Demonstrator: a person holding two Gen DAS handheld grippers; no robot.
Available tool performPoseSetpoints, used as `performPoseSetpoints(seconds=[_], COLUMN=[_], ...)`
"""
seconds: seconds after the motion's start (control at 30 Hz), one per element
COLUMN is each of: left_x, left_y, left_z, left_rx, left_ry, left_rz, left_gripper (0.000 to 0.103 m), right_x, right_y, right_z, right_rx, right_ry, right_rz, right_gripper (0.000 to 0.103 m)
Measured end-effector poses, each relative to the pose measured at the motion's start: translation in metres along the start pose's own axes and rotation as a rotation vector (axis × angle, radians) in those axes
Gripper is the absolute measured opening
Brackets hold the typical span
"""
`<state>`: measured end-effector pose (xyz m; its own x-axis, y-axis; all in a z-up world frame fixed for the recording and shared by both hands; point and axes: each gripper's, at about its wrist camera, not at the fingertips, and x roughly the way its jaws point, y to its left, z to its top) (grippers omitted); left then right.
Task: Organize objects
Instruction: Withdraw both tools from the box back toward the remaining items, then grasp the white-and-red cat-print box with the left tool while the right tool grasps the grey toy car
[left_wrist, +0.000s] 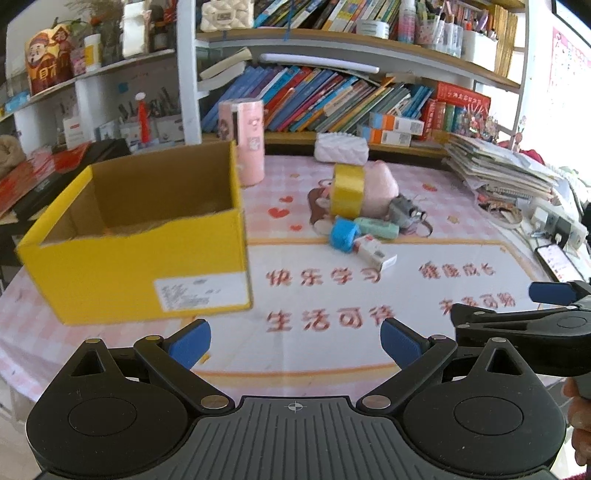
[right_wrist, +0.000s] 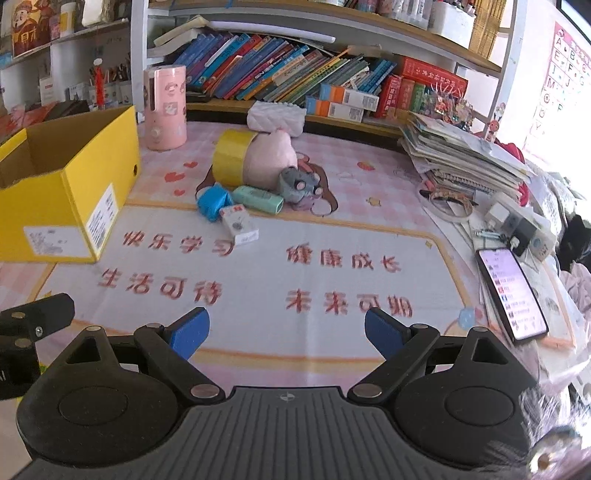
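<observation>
My right claw (right_wrist: 287, 332) and left claw (left_wrist: 295, 341) gape wide, empty; yellow tape roll (right_wrist: 232, 158) at twelve o'clock, yellow box (right_wrist: 66, 195) at ten.

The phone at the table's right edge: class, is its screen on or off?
On. The phone lies flat, and its screen glows white with rows of small icons and text in the right wrist view.

Small items (right_wrist: 251, 188) clustered mid-table; yellow box (left_wrist: 147, 243) open, seemingly empty.

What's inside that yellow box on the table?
The yellow box is open on top. Only bare brown cardboard walls and a strip of its floor show; nothing visible lies there. Its near wall hides most of the bottom, so small items could be missed.
</observation>
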<state>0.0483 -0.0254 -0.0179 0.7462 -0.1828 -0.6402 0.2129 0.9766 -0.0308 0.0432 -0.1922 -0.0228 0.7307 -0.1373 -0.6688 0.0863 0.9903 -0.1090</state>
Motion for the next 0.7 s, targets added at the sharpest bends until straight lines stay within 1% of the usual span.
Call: performPoseSetpoints(seconds=[0.13,0.27,0.4,0.5,0.57,0.63,0.7], left_x=[0.013,0.026,0.038,0.047,0.052,0.058,0.065], left_y=[-0.014,-0.029,-0.045,-0.053,-0.058,-0.062,-0.066], left_z=[0.013,0.023,0.032,0.038,0.041,0.044,0.047], left_rx=[0.019,0.031,0.037,0.031,0.026,0.019,0.01], left_ry=[-0.007,-0.012,-0.012,-0.009,-0.006,0.003,0.019], left_rz=[-0.001,-0.005,-0.006,-0.002,0.005,0.021,0.03], left_gripper=[0.1,0.099,0.099,0.098,0.094,0.089,0.078], right_x=[0.011,0.023,0.036,0.046,0.052,0.059,0.065], right_y=[-0.01,-0.022,-0.038,-0.05,-0.057,-0.064,-0.069], right_z=[0.014,0.026,0.037,0.044,0.048,0.053,0.057], right_rx=[-0.008,-0.015,-0.013,-0.006,-0.001,0.005,0.007], right_ry=[-0.018,-0.033,-0.038,-0.034,-0.031,-0.029,-0.031], right_rz=[0.019,0.035,0.047,0.062,0.081,0.102,0.125], right_gripper=[0.089,0.088,0.087,0.085,0.08,0.078,0.076])
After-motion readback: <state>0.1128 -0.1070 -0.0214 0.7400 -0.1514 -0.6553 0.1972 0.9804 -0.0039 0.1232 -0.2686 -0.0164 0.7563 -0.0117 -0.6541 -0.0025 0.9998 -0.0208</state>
